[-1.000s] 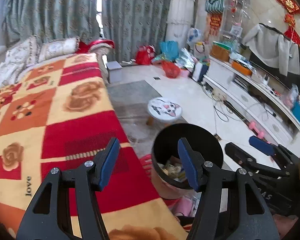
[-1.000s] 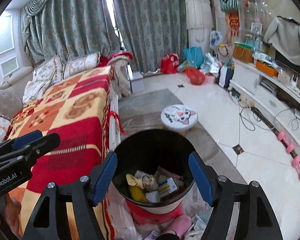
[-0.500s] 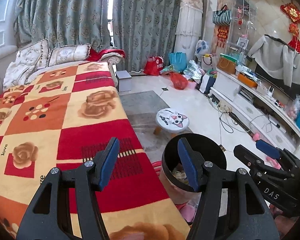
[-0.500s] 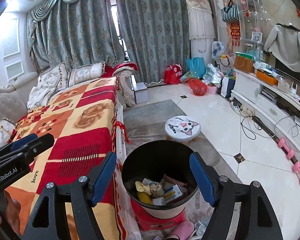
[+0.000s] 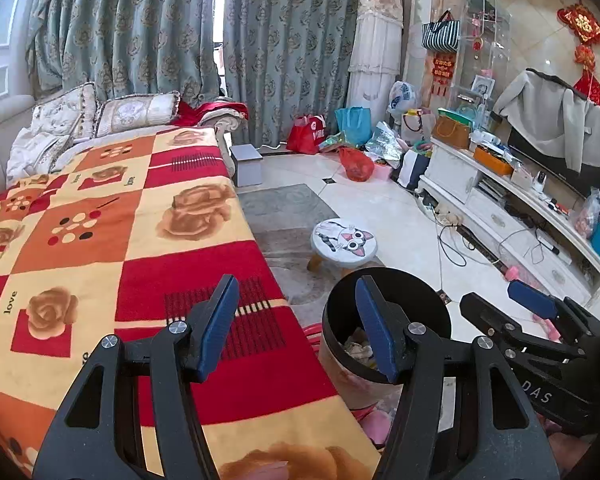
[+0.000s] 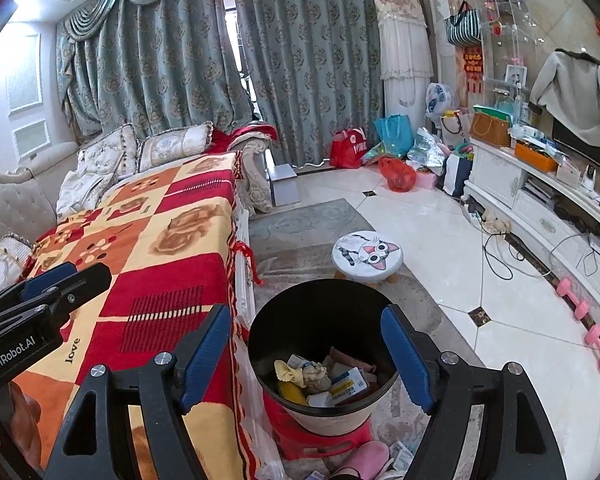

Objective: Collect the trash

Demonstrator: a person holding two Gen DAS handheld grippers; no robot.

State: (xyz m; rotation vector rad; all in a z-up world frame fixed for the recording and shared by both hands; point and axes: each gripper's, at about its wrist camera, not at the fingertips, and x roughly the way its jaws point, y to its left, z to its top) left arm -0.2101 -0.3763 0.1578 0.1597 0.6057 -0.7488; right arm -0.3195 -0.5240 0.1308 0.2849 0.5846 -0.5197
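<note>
- The left gripper [image 5: 296,326], a black two-finger tool with blue pads, hangs over the near edge of the sofa with its jaws apart and nothing between them.
- The right gripper [image 6: 310,354], of the same black and blue make, is held above the bin with its jaws wide apart and empty; the bin's mouth shows in the gap between its fingers.
- The round black-lined waste bin with a pale outer wall [image 6: 320,312] stands on a low red plastic stool [image 6: 300,436] just beside the sofa's front edge.
- Inside the bin lies the collected trash [image 6: 324,378]: crumpled yellowish and grey tissue, a yellow item, and a small white and blue carton.
- From the left wrist view the same bin [image 5: 412,296] sits partly behind the left gripper's right finger, and the right gripper [image 5: 532,304] reaches in from the right edge.
- A red, orange and cream checked blanket with rose prints [image 5: 112,240] covers the sofa seat.
- A small round white stool printed with a cartoon cat face [image 6: 367,254] stands on the grey floor rug [image 6: 300,220] just beyond the bin.
- A pink slipper [image 6: 364,456] and some paper scraps lie on the floor at the foot of the red stool.
- Pink dumbbells [image 6: 586,316] rest on the tiled floor along the long white cabinet [image 6: 540,216].
</note>
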